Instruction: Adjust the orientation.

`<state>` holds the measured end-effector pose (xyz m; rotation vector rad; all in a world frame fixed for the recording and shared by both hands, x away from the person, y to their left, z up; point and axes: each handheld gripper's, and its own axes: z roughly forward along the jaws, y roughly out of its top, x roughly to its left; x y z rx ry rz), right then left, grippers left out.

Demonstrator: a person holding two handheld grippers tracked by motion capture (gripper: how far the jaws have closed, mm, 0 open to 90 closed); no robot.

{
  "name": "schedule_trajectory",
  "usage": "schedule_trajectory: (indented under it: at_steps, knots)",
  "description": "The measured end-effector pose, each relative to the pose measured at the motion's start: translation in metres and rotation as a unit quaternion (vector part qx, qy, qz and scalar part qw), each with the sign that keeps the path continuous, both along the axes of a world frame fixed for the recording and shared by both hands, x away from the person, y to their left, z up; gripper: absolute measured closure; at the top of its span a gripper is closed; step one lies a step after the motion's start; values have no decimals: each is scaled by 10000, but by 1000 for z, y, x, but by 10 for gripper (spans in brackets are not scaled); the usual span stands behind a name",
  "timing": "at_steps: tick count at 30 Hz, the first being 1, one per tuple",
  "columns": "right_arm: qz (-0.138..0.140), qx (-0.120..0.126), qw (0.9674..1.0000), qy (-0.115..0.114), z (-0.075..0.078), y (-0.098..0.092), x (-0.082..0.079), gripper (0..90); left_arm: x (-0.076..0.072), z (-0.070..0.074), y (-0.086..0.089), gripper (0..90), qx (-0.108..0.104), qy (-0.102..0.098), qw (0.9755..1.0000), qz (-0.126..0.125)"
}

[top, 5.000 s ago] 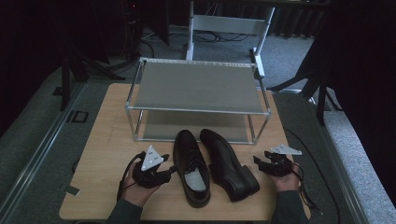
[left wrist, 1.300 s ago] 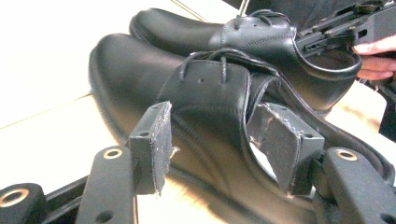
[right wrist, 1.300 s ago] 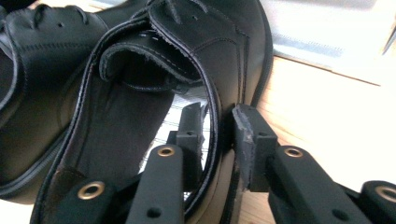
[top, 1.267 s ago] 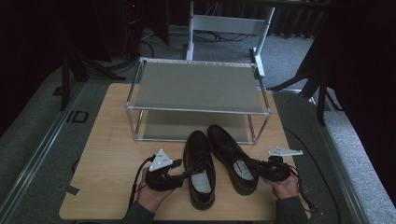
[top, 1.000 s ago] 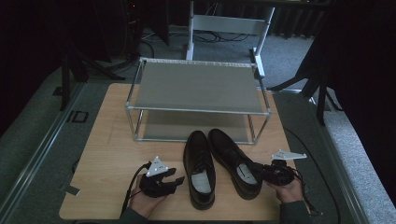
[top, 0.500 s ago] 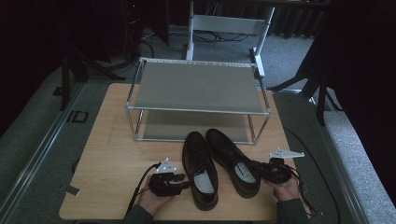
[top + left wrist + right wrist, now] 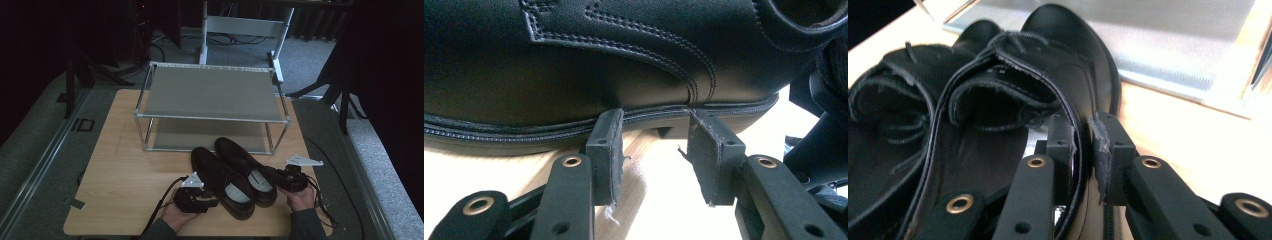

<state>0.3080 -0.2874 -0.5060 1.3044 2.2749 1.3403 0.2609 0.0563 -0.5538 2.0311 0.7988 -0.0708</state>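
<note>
Two black leather shoes lie side by side in front of a metal shoe rack (image 7: 210, 92), toes toward it. My left gripper (image 7: 214, 202) is low on the table beside the left shoe (image 7: 220, 177). Its jaws have just been closing a little and stand open. In the left gripper view the left gripper (image 7: 659, 145) has its pad tips at the sole edge of the left shoe (image 7: 574, 60), with only table between them. My right gripper (image 7: 276, 178) is shut on the heel-side wall of the right shoe (image 7: 245, 165). The right gripper (image 7: 1083, 145) pinches that right shoe (image 7: 1068, 55).
The rack has two grey shelves; its lower shelf (image 7: 1173, 40) lies just beyond the shoe toes. Bare wooden table (image 7: 125, 165) spreads to the left of the shoes. A grey metal frame (image 7: 245, 25) stands behind the rack on carpet.
My left gripper has moved right and down, up against the left shoe's side. The right gripper and both shoes have stayed about where they were.
</note>
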Motion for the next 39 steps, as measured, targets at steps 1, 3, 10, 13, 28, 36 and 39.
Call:
schedule_trajectory:
  at_steps: [1, 3, 10, 13, 28, 36, 39]
  knots:
    - [-41, 11, 10000, -16, 0, 0, 1, 790, 0, 0, 0, 580, -4, -1, 10000, 0]
    - [-97, 102, 9999, -29, 0, 0, 5, 790, 0, 0, 0, 580, -5, -5, 10000, -4]
    - [-140, 421, 9990, 60, -4, 6, 16, 789, 0, -1, -4, 575, -28, 8, 10000, -64]
    - [-93, 313, 9994, 105, -2, 7, 15, 789, 0, -1, -9, 575, -5, 15, 9999, -121]
    - [95, 32, 9997, 241, 4, -18, 18, 788, 8, -1, -35, 587, 12, -32, 9989, -461]
    - [66, 33, 9996, 282, 6, -36, 34, 785, 12, 0, -60, 612, 101, -89, 9981, -603]
    - [59, -11, 9996, 272, 7, -37, 36, 785, 12, 1, -62, 613, 144, -118, 9979, -620]
